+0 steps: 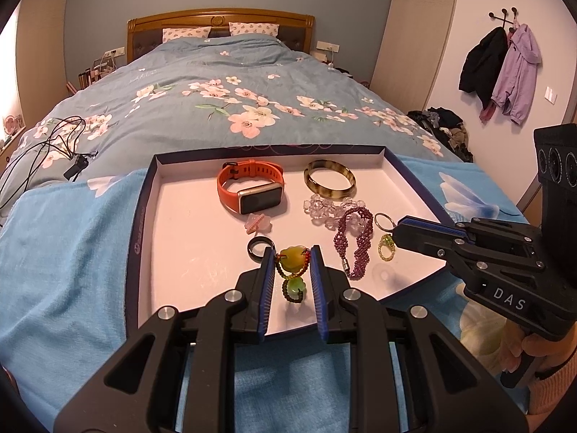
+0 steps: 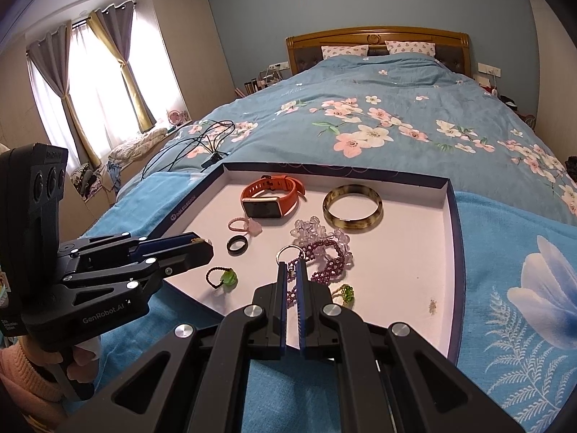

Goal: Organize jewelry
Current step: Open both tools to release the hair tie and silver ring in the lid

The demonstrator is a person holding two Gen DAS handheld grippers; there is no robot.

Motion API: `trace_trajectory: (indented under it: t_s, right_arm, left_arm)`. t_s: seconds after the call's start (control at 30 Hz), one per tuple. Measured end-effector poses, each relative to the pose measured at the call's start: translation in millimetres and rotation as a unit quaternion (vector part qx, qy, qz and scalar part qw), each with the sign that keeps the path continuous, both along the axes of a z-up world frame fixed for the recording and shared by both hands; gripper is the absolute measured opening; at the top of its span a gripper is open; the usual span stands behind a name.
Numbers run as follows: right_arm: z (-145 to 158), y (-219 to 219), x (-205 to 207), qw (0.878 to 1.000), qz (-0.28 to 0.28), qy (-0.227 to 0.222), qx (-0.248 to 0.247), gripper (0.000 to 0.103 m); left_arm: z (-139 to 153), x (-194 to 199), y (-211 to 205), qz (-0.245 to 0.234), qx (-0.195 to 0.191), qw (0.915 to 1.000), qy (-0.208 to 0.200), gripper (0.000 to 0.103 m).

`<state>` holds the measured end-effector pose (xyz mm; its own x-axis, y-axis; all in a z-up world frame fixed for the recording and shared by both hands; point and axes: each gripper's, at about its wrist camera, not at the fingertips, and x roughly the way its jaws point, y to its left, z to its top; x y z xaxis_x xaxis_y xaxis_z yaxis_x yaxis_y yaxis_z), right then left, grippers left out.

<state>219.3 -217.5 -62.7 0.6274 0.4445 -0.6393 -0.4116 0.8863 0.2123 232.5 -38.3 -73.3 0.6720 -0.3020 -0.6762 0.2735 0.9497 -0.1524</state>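
left tool [image 1: 291,252] clamps a yellow-green pendant [image 1: 293,260] above the tray [image 1: 142,195] on the bed. right tool [image 2: 291,267] is closed on a silver ring [image 2: 288,252] over the purple beaded bracelet [image 2: 326,263].

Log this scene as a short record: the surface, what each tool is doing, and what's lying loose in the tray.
Surface: navy-rimmed tray on a blue towel on the bed
Left tool: shut on yellow stone ring
Right tool: shut on silver ring, held upright at its tips
Loose in tray: orange watch, bangle, purple bracelet, black ring
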Motion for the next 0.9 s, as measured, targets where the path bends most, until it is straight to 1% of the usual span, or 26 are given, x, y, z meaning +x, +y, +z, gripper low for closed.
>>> trace_trajectory:
  t_s: [0.47, 0.77, 0.8, 0.87, 0.9]
  right_arm:
    - [-4, 3, 10, 1.000, -0.008, 0.011, -0.011, 0.003]
    - [-18, 11, 18, 0.998, -0.017, 0.029, -0.050, 0.004]
    - [-19, 11, 18, 0.998, -0.019, 0.029, -0.052, 0.005]
    - [-15, 9, 14, 0.998, -0.025, 0.021, -0.050, 0.008]
    - [-14, 7, 13, 0.998, -0.027, 0.018, -0.049, 0.014]
  left_arm:
    - [-5, 8, 1, 0.009, 0.003, 0.9999, 0.010, 0.020]
    - [-19, 19, 2, 0.027, 0.016, 0.9990, 0.032, 0.020]
    - [-20, 20, 3, 0.028, 0.017, 0.9989, 0.034, 0.021]
    - [-21, 18, 3, 0.030, 0.021, 0.9988, 0.033, 0.034]
    - [-20, 16, 3, 0.031, 0.021, 0.9988, 0.031, 0.037]
